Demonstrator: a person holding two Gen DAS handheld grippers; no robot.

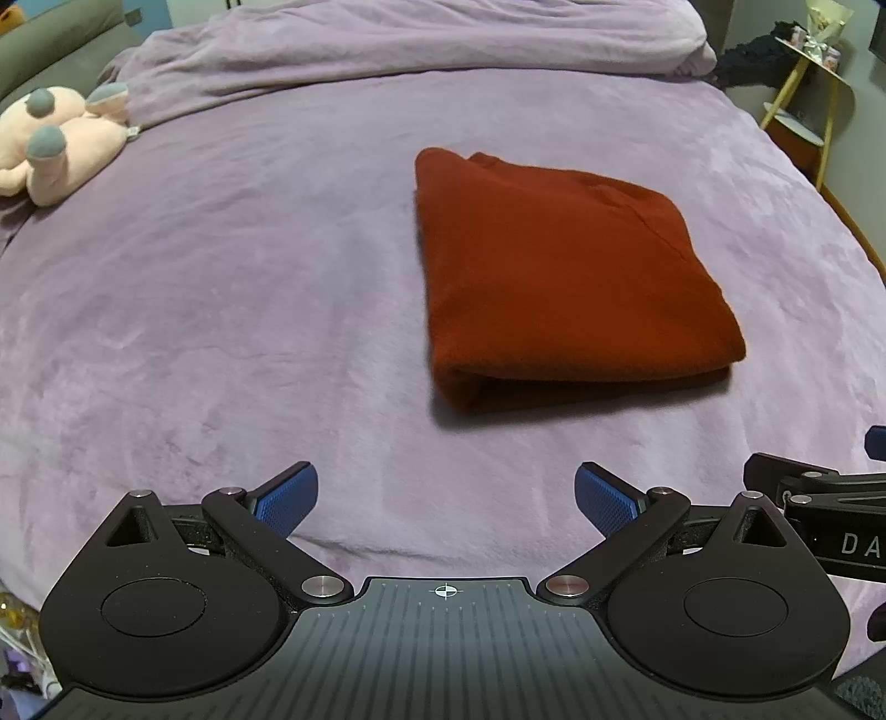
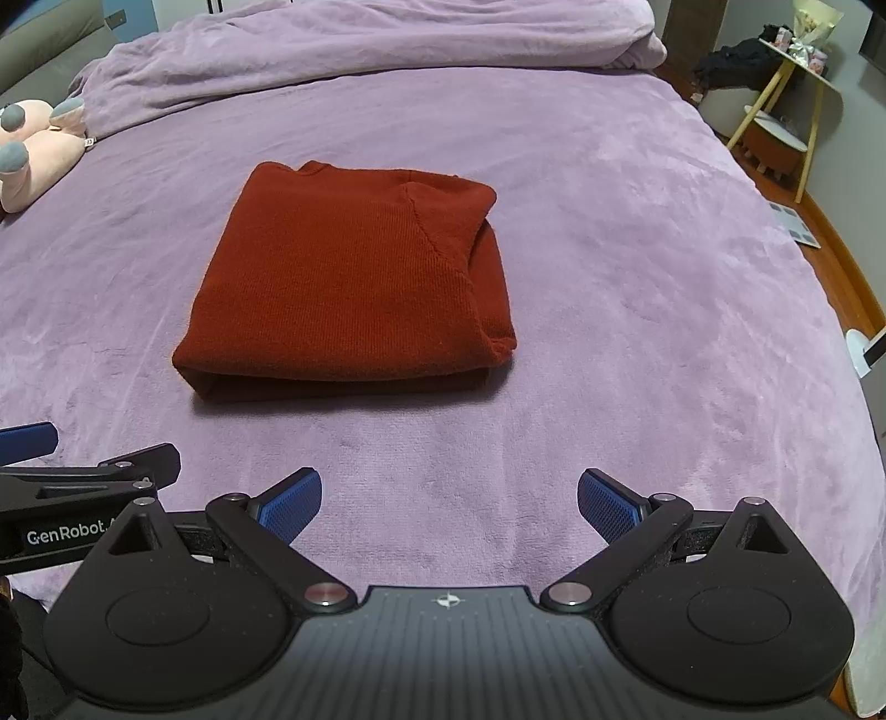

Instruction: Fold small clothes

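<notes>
A: Quick pass, big to small. Under you is the lilac plush bed cover [image 1: 221, 332], with a bunched duvet of the same lilac [image 1: 387, 50] at the far end. What's on it?

B: The rust-red knit sweater [image 2: 343, 277], folded into a thick rectangle. It lies flat on the cover, ahead of both your tools and well apart from them. Its rolled fold edge faces you; a sleeve seam shows on top near the right side.

A: Anything else?

B: A pink plush toy with grey feet [image 1: 50, 144] sits far left, well clear. Off the bed on the right is a yellow-legged side table [image 2: 786, 94].

A: Tongs?

B: Your left gripper [image 1: 446, 498] is spread wide and empty, blue pads [image 1: 288, 498] apart. Your right gripper [image 2: 448, 501] is the same, spread and holding nothing. They sit side by side near the bed's front edge.

A: Step?

B: Folding looks done to me. Both tools are off the cloth. The right side looks slightly bulged, so your next move is either to press that edge flat or to leave it.
</notes>
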